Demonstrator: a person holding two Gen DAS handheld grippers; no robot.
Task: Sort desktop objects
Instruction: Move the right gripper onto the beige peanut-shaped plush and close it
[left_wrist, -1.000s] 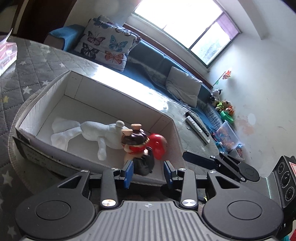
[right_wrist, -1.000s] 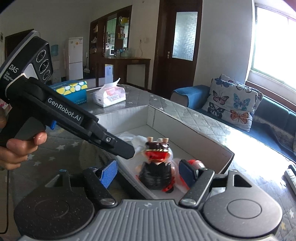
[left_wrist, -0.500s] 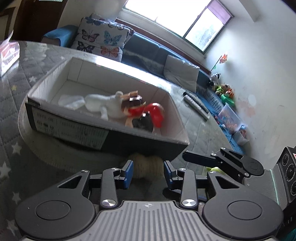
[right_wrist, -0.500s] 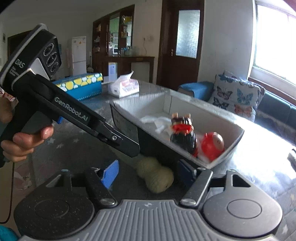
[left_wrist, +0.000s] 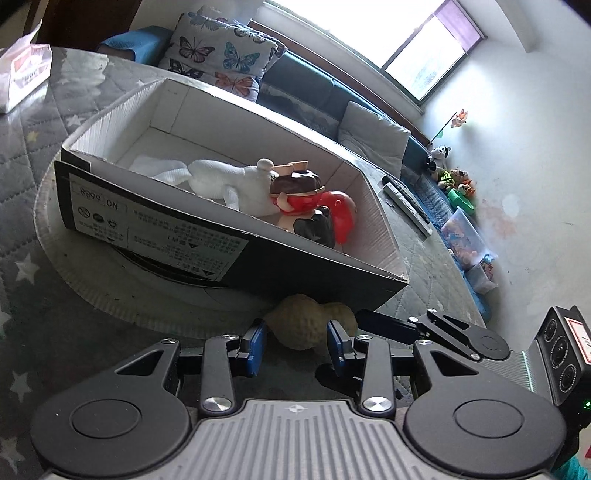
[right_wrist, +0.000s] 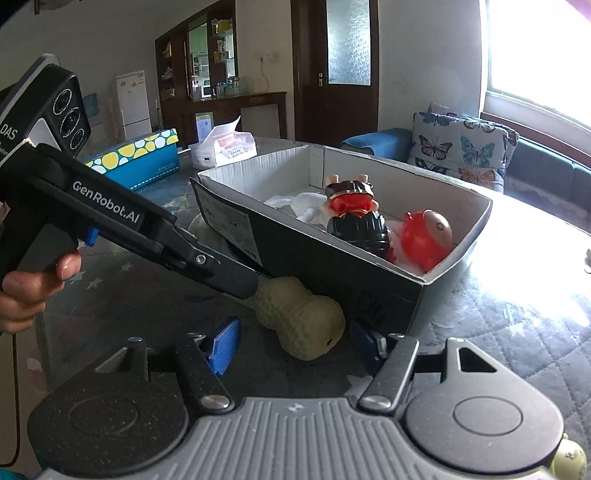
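- Step in hand, by the look of it: picking up the pale yellow peanut-shaped textured toy (left_wrist: 308, 325), lying on the grey star-quilted tabletop (left_wrist: 33, 229) outside the box, to join the things already sorted.
- Left claw (left_wrist: 295, 345): blue pads apart, set to either side of the peanut toy's near end, not clamped; contact with the pads cannot be told.
- Right claw (right_wrist: 293, 345): blue pads wide apart, peanut toy (right_wrist: 299, 319) just ahead and between them, untouched; left tool's black finger (right_wrist: 221, 273) reaching over the toy's far end.
- Next move likely calls for closing one claw squarely across the toy's narrow waist, then lifting clear of the box wall just beyond it; two claws crowding one toy may collide.
- Ahead of both claws: long black cardboard box with white inside (left_wrist: 236, 258), touching or nearly touching the peanut toy's far side.
- Inside, left to right in the left view: white plush animal lying on its side (left_wrist: 221, 177), small figurine with brown hair, red collar and black body (left_wrist: 303, 203), round red plastic toy (left_wrist: 341, 210) at the right end.
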